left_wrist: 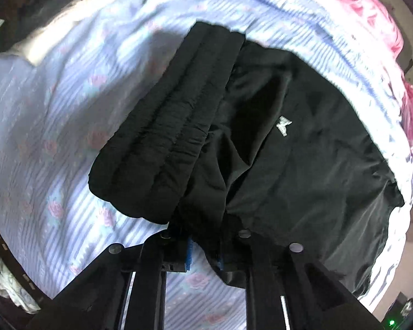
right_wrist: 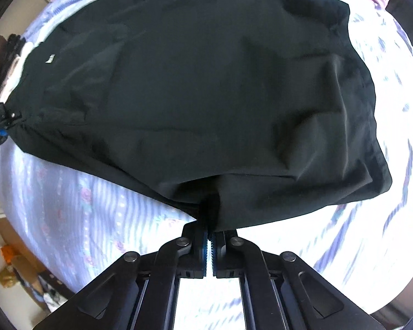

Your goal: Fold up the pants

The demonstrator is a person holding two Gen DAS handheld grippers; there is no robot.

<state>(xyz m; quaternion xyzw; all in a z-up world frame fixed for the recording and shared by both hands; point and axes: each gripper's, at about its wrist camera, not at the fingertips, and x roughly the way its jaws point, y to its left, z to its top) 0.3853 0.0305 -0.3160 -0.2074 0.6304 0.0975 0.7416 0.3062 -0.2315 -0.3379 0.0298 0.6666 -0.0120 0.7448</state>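
Black pants (left_wrist: 303,143) with a small white logo (left_wrist: 283,126) lie on a bed, and their ribbed elastic waistband (left_wrist: 162,137) hangs toward the left wrist camera. My left gripper (left_wrist: 203,250) is shut on the pants' edge just below the waistband. In the right wrist view the pants (right_wrist: 206,88) spread wide above the bed. My right gripper (right_wrist: 209,236) is shut on a bunched fold of the pants' near edge. My left gripper also shows in the right wrist view (right_wrist: 0,126) at the far left, holding the same edge.
The bed has a pale blue striped sheet with pink roses (left_wrist: 55,137). A pink blanket (left_wrist: 371,27) lies bunched at the far right. Floor and clutter (right_wrist: 16,272) show beyond the bed's left edge.
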